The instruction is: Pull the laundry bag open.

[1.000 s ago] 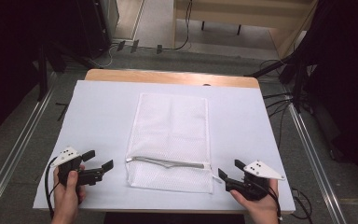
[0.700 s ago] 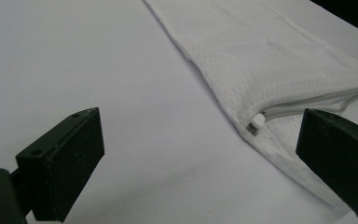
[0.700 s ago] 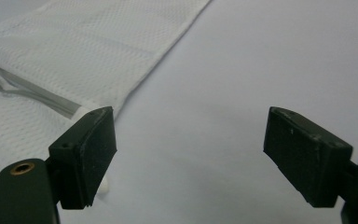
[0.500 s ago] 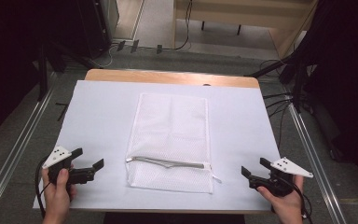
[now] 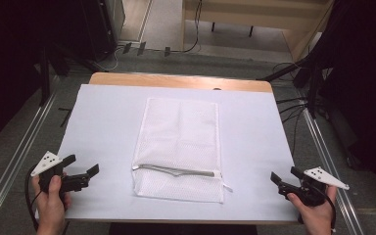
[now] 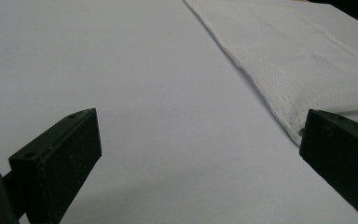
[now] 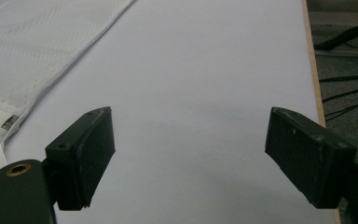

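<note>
White mesh laundry bag [image 5: 178, 149] flat on table [image 5: 103, 117], no readable label, left gripper [image 5: 81, 175] and right gripper [image 5: 285, 178] jaws released, empty

A white mesh laundry bag [image 5: 178, 147] lies flat at the middle of the white sheet, its zipper [image 5: 176, 170] running across near the front end.

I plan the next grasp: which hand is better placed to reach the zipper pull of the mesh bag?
Right, probably: the zipper pull lies at the bag's right end, nearer the open right gripper.
</note>
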